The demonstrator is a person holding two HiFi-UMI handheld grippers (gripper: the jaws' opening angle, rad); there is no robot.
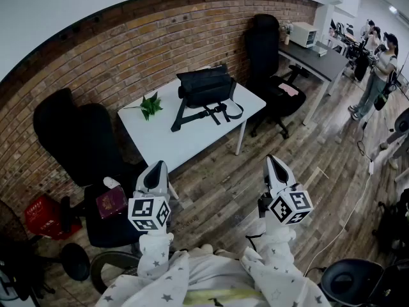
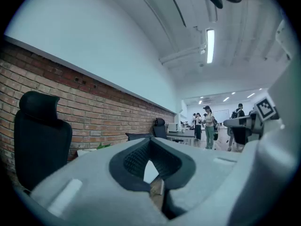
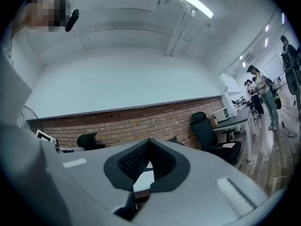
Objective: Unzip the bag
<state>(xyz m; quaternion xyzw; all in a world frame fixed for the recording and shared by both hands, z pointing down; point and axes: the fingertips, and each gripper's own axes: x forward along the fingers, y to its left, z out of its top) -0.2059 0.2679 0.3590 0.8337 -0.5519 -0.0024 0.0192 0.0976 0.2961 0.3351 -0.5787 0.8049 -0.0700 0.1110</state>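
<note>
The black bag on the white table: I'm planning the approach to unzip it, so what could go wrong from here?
1. The bag lies loose on the table; unzipping with one gripper could drag it unless the other steadies it.
2. Its strap trails toward the near edge and could snag a jaw.
3. The left gripper and right gripper are both shut, far from it; they must open first.

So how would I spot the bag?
Beside the red brick wall stands a white rectangular table. On its wall side sits the black fabric bag, boxy, with straps trailing across the table; its only neighbour there is a small green leafy sprig.
</note>
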